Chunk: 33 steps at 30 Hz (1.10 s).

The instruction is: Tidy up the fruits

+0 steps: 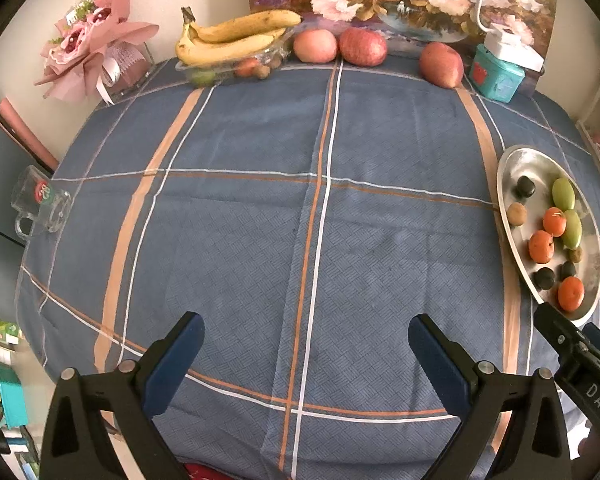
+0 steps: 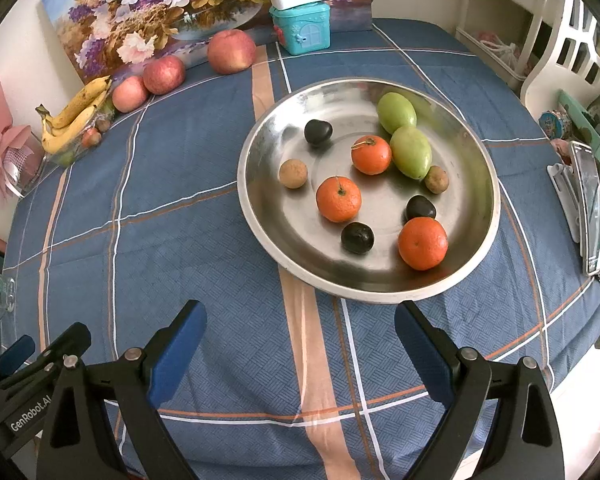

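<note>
While both jaws gape empty, right gripper (image 2: 300, 344) just short of metal bowl (image 2: 268, 220) rim, left gripper (image 1: 306, 354) over bare cloth.

The middle of the worktop (image 1: 260, 208) is bare cloth, so a hand-held gripper can pass there freely. At its right side the steel bowl (image 2: 260, 216) with small fruits blocks the way. Along the far edge stand bananas (image 1: 228, 36), three apples (image 1: 362, 46) and a teal box (image 1: 496, 76).

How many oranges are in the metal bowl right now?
3, all loose in the metal bowl: one near the centre, one beside the green fruits, one by the near rim. None appear hidden.
</note>
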Each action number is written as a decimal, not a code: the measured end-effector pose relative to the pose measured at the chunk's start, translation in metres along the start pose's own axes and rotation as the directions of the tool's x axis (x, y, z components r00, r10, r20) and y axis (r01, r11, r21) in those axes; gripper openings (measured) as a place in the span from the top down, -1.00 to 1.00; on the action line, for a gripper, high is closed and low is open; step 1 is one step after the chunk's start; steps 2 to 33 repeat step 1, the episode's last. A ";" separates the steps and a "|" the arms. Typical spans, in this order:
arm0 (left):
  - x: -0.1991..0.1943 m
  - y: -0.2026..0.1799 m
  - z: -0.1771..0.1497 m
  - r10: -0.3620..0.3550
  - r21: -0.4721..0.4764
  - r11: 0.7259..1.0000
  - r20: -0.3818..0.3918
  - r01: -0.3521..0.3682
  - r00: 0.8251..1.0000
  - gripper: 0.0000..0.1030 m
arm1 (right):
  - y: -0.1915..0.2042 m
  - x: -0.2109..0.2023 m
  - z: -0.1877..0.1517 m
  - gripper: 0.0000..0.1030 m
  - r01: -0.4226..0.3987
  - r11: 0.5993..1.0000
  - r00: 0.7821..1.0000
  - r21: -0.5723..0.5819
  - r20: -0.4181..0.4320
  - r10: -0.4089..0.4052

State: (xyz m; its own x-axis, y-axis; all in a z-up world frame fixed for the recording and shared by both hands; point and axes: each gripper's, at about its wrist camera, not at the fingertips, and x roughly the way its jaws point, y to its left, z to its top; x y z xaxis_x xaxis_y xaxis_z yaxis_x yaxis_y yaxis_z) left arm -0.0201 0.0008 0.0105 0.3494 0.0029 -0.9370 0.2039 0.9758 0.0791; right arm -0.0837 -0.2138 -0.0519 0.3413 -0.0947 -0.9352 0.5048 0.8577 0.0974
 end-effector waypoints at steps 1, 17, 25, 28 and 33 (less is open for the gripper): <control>0.000 0.000 0.000 -0.001 -0.001 1.000 0.002 0.001 1.000 -1.00 | 0.001 0.000 0.000 -0.85 0.000 1.000 1.000 0.002 0.001 0.000; 0.000 0.000 0.000 -0.001 -0.001 1.000 0.002 0.001 1.000 -1.00 | 0.001 0.000 0.000 -0.85 0.000 1.000 1.000 0.002 0.001 0.000; 0.000 0.000 0.000 -0.001 -0.001 1.000 0.002 0.001 1.000 -1.00 | 0.001 0.000 0.000 -0.85 0.000 1.000 1.000 0.002 0.001 0.000; 0.000 0.000 0.000 -0.001 -0.001 1.000 0.002 0.001 1.000 -1.00 | 0.001 0.000 0.000 -0.85 0.000 1.000 1.000 0.002 0.001 0.000; 0.000 0.000 0.000 -0.001 -0.001 1.000 0.002 0.001 1.000 -1.00 | 0.001 0.000 0.000 -0.85 0.000 1.000 1.000 0.002 0.001 0.000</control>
